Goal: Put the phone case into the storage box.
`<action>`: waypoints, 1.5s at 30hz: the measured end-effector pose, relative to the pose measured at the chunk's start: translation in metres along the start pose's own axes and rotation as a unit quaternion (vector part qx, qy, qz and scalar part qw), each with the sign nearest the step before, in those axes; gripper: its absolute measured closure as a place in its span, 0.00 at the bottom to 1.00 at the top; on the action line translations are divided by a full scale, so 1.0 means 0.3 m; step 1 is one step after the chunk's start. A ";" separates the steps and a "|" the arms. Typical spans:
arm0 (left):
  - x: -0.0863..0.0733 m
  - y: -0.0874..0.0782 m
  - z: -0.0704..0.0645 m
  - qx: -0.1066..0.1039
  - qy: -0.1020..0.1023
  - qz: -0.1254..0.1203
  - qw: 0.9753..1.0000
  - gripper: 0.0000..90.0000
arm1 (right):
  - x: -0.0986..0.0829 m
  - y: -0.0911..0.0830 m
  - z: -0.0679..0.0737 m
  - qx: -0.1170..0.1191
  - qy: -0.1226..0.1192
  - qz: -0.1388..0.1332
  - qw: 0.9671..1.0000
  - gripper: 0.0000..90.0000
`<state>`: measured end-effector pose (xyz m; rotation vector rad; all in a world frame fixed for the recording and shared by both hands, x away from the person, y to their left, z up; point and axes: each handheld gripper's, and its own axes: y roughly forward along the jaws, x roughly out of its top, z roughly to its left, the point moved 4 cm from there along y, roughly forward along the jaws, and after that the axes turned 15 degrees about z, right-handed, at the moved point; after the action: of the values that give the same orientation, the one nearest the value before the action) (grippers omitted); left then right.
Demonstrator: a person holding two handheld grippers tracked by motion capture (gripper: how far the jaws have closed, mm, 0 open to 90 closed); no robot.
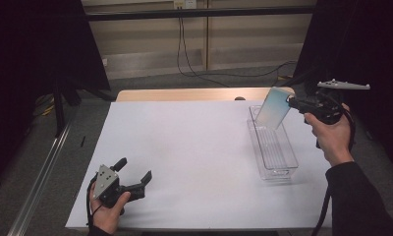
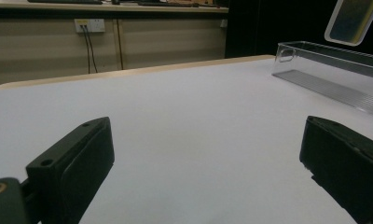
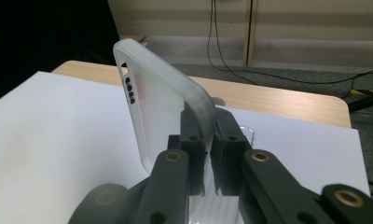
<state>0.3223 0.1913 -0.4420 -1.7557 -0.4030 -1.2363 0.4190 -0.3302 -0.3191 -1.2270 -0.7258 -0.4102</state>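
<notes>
My right gripper pinches translucent phone case by edge, holds it tilted in air above far end of clear plastic bin. Step, I judge: lowering case into bin. Next move needs lining case up with narrow long bin, then release. Case soft-looking, frosted, rounded corners; bin rigid, ribbed floor. My left gripper rests wide apart on white table sheet, holds nothing.
</notes>
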 end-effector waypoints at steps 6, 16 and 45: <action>0.000 0.004 -0.013 -0.005 0.003 0.002 1.000 0.03 | 0.000 0.016 -0.011 -0.013 -0.009 -0.005 1.000 0.94; -0.002 0.011 -0.018 -0.009 0.005 0.004 1.000 0.03 | 0.002 0.049 -0.019 -0.025 -0.029 -0.003 0.999 0.94; -0.005 0.012 -0.010 -0.003 0.010 0.005 1.000 0.03 | 0.022 0.182 -0.049 -0.050 -0.057 0.012 0.997 0.94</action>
<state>0.3223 0.1873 -0.4448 -1.7481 -0.3791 -1.2487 0.4631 -0.3268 -0.3550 -1.3608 -0.7946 -0.3624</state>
